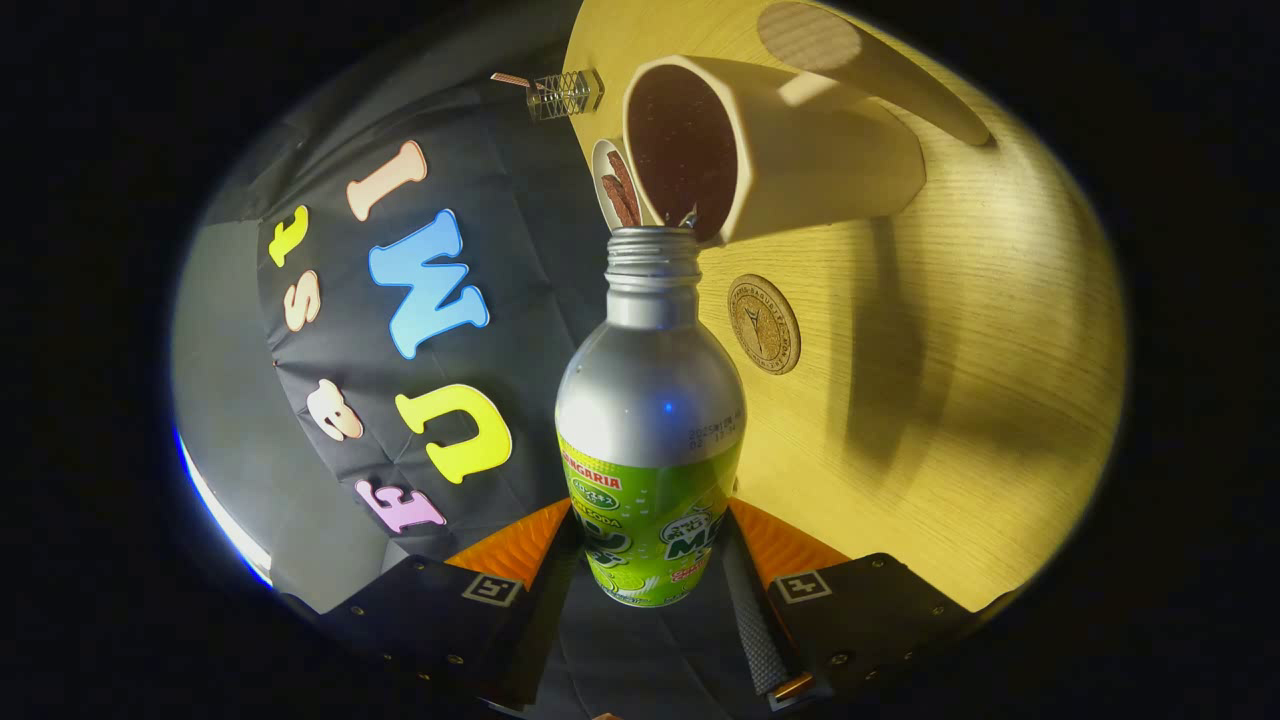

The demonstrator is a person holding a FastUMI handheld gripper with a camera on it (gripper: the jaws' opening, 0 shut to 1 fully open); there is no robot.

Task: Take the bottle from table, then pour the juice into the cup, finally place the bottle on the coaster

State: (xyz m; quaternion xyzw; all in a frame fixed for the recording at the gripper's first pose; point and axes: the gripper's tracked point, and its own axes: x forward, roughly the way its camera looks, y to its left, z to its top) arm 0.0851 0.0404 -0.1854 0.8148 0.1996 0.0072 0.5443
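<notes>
Bottle (650,420) is silver on top with a green label below, and its cap is off. Its open mouth sits right at the rim of the cup (790,150), which looks dark inside. Beside the cup lies a round coaster (764,324) on the yellow desk (960,400). The tongs (650,570) pinch the bottle from both sides, low on its label.

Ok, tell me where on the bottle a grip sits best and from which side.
On the labelled lower body of the bottle, fingers on opposite sides. The gripper is shut on it there now: that part is straight and round, while the neck narrows, and its open mouth stays clear by the cup.
</notes>
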